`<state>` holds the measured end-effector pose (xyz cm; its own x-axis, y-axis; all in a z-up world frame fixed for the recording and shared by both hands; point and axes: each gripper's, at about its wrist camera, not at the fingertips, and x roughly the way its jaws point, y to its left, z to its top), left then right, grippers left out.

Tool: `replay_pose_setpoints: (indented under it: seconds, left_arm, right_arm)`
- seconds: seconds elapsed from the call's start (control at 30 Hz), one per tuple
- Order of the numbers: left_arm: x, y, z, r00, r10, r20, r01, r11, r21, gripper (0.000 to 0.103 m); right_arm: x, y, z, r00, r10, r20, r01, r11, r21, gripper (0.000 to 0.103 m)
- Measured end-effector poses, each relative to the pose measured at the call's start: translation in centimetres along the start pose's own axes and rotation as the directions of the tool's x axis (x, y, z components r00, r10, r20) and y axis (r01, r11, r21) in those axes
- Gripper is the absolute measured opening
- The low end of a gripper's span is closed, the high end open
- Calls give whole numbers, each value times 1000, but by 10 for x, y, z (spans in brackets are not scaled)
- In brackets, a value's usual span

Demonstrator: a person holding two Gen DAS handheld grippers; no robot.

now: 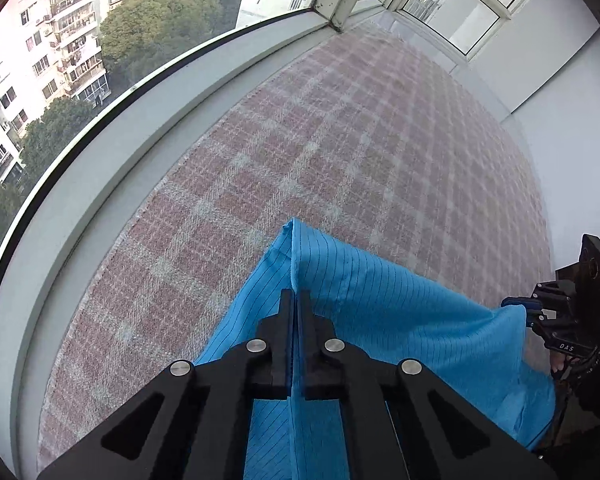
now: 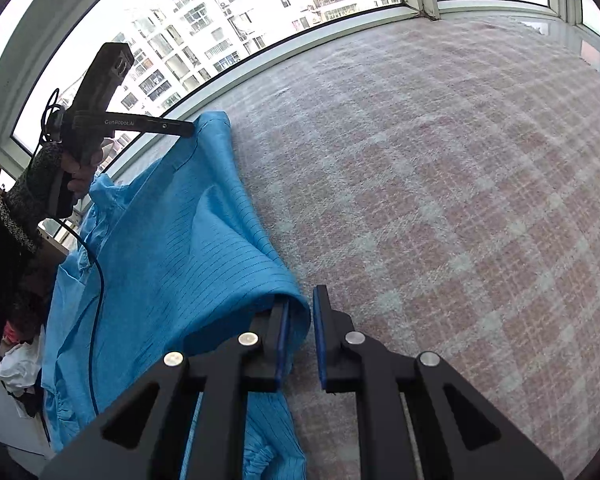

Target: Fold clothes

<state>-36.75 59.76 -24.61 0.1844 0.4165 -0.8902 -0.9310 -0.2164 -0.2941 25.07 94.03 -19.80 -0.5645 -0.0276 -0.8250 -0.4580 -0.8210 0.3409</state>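
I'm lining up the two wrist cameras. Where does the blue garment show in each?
Left wrist view: blue garment at lower centre, running right.
Right wrist view: blue garment at left, hanging down to the bottom.
Shared landmark: the pink plaid blanket beneath it.

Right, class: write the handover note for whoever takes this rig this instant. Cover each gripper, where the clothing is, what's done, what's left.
Left gripper: shut on the blue garment, pinching a raised fold at its edge.
Right gripper: jaws apart, a fold of the garment draped between them and over the left finger; not clamped.
The garment hangs lifted between the two grippers above the plaid blanket; its lower part trails down toward the person.
Done: garment picked up. No fold is visible yet.
Left: close the right gripper, spread the garment flat on the blanket, then fold.
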Motion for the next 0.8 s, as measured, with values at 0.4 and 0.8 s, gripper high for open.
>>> replay_pose_setpoints:
  seconds: [0.4, 0.8]
  left_arm:
    - [-63, -7, -49, 996, 90, 23, -90, 996, -13, 36]
    - [-130, -8, -355, 975, 123, -184, -173, 943, -284, 39]
  right_arm:
    - [2, 9, -11, 996, -84, -39, 80, 991, -111, 24]
    - [12, 15, -15, 988, -146, -56, 137, 980, -144, 25]
